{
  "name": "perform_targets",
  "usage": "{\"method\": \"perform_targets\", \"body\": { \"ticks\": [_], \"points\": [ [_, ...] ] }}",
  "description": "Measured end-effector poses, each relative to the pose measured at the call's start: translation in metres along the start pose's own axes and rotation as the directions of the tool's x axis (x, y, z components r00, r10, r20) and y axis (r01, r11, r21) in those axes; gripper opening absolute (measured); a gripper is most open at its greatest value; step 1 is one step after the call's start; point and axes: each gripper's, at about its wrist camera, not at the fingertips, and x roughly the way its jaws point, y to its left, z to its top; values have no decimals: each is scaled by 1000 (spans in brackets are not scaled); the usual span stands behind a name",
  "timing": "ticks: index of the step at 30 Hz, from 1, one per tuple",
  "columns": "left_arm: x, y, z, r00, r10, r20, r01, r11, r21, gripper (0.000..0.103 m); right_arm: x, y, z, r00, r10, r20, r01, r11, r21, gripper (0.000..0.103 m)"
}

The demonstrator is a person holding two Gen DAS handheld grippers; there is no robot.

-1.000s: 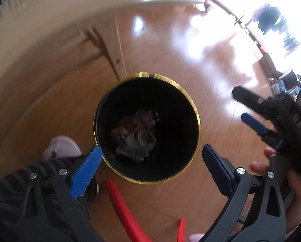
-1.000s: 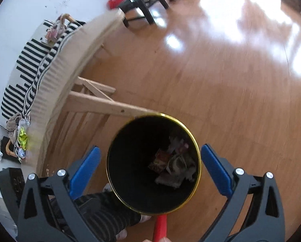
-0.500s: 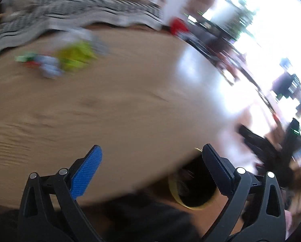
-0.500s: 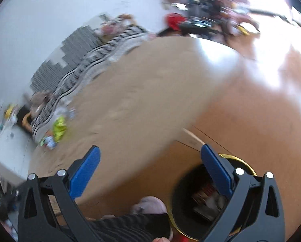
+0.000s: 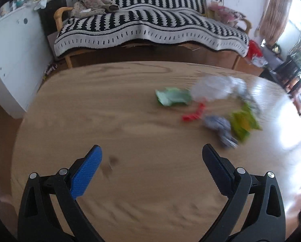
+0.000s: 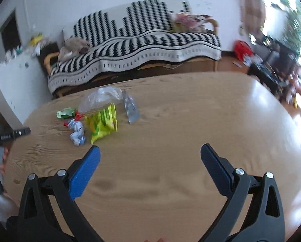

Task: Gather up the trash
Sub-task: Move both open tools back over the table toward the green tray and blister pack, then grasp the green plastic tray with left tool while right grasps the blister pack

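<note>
Trash lies in a cluster on the round wooden table [image 5: 110,121] [image 6: 180,125]. There is a yellow-green snack bag [image 6: 103,122] [image 5: 243,124], a clear plastic bag [image 6: 102,99] [image 5: 214,88], a pale green wrapper [image 5: 172,96] [image 6: 65,113], a crumpled white-blue wrapper [image 6: 77,132] [image 5: 218,126], a red scrap [image 5: 193,115] [image 6: 78,117] and a silver foil strip [image 6: 131,109]. My left gripper [image 5: 151,155] hovers open over the near table, the trash ahead to its right. My right gripper [image 6: 150,155] is open too, the trash ahead to its left. Neither holds anything. The bin is out of view.
Behind the table stands a sofa with a black-and-white striped blanket [image 5: 150,26] [image 6: 138,42]. A white cabinet [image 5: 11,46] is at the left. The left gripper's body [image 6: 7,136] shows at the left edge of the right wrist view. Furniture and clutter fill the far right [image 6: 271,60].
Both grippers swung up from looking down into the black gold-rimmed bin on the floor to facing across the tabletop. The bin has left both views and the trash cluster now shows.
</note>
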Motion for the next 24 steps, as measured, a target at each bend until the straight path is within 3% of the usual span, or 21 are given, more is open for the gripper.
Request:
{"method": "perform_targets", "body": {
  "ticks": [4, 8, 13, 16, 21, 24],
  "points": [
    [50, 11, 34, 996, -19, -82, 25, 997, 79, 97, 62, 17, 38, 997, -7, -74, 1, 997, -75, 97],
    [87, 0, 53, 996, 25, -81, -7, 977, 213, 97, 121, 29, 63, 990, -9, -143, -9, 992, -125, 97],
    [126, -1, 71, 993, 8, -117, 26, 957, 289, 97, 198, 52, 85, 971, -67, -230, 18, 978, -206, 97],
    [134, -9, 72, 990, -36, -140, 85, 928, 363, 97, 228, 64, 88, 959, -74, -272, 6, 969, -245, 97],
    [143, -20, 74, 988, -51, -148, 116, 871, 478, 97, 256, 63, 90, 949, -53, -312, -17, 976, -217, 97],
    [149, -25, 83, 987, -55, -152, 124, 860, 494, 97, 265, 54, 90, 936, -16, -352, -46, 985, -166, 97]
  ]
}}
